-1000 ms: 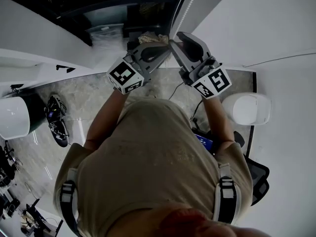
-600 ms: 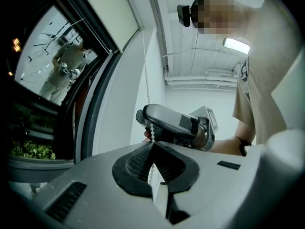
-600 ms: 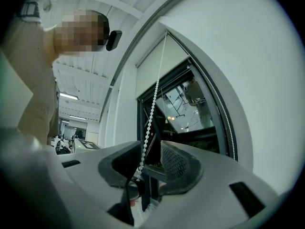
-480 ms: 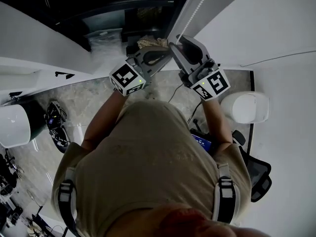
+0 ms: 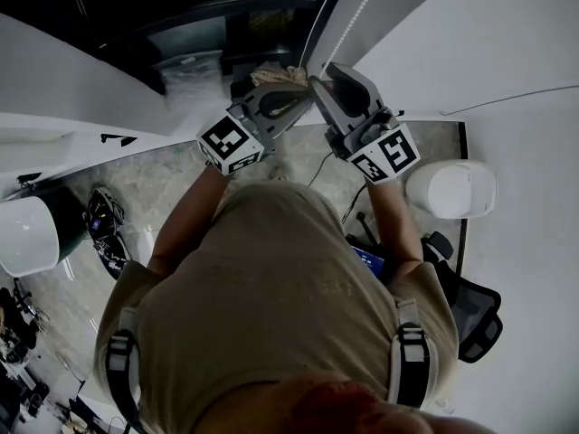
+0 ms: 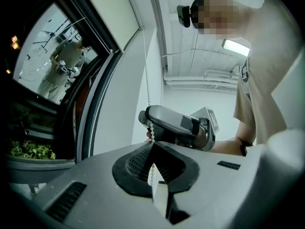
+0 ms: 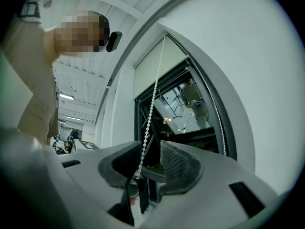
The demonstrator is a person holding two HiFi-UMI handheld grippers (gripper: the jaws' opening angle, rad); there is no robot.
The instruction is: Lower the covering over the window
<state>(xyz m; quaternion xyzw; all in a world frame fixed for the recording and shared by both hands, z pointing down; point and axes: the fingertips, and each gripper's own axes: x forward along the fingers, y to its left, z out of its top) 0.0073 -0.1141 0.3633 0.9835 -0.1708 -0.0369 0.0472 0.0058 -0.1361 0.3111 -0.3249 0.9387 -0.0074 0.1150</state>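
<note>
A white bead chain (image 6: 146,75) hangs beside the dark window (image 6: 50,63), under a pale roller blind (image 6: 107,8) rolled up near the top. My left gripper (image 6: 152,152) is shut on this chain, which runs down between its ribbed pads. The right gripper (image 6: 176,128) sits just above and beyond it on the same chain. In the right gripper view the bead chain (image 7: 150,111) passes through the gap of my right gripper (image 7: 150,163), whose pads stand apart from it, open. From the head view both grippers (image 5: 308,90) meet at the chain (image 5: 360,14).
The window frame (image 7: 217,123) curves close on the right, and the blind (image 7: 157,68) covers only the top of the glass. Below me a white round seat (image 5: 450,190), a black office chair (image 5: 475,319) and dark gear (image 5: 101,213) lie on the floor.
Both grippers stay at the chain in nearly the same spot; only the head view has shifted slightly.
</note>
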